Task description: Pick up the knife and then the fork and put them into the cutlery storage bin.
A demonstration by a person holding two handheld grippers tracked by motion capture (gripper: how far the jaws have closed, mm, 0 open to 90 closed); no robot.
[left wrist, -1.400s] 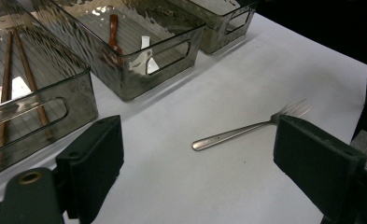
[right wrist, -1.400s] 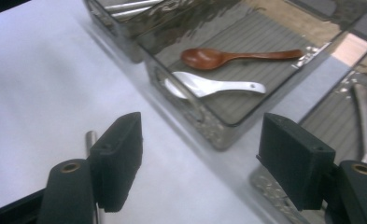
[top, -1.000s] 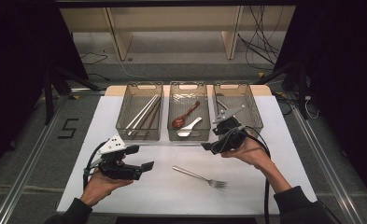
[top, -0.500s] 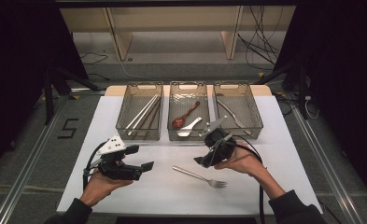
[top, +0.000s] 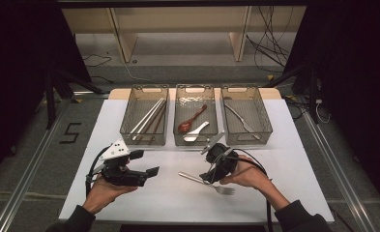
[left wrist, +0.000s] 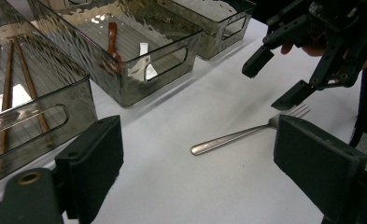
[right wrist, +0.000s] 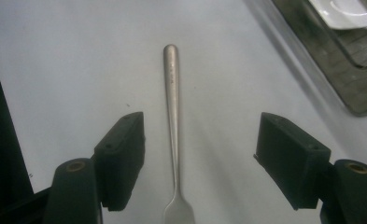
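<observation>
Fork (top: 206,182) lies flat on the white table (top: 153,203), just in front of the middle bin (top: 195,140). Right gripper (right wrist: 197,163) hangs over the fork with its fingers (right wrist: 291,156) apart on either side of the handle, not pinching it; they have just been closing a little. Left gripper (top: 146,166), well to the left of the fork, has its fingers spread with nothing in them.

Silver fork (right wrist: 173,116) gleams between the black right tongs (right wrist: 200,163) on the white table (top: 144,203). Beyond them, smoky grey see-through bins (top: 196,140): a reddish-brown spoon (top: 191,119) beside a white one (top: 196,132) (glossy). Left tongs (left wrist: 204,163) black too.
</observation>
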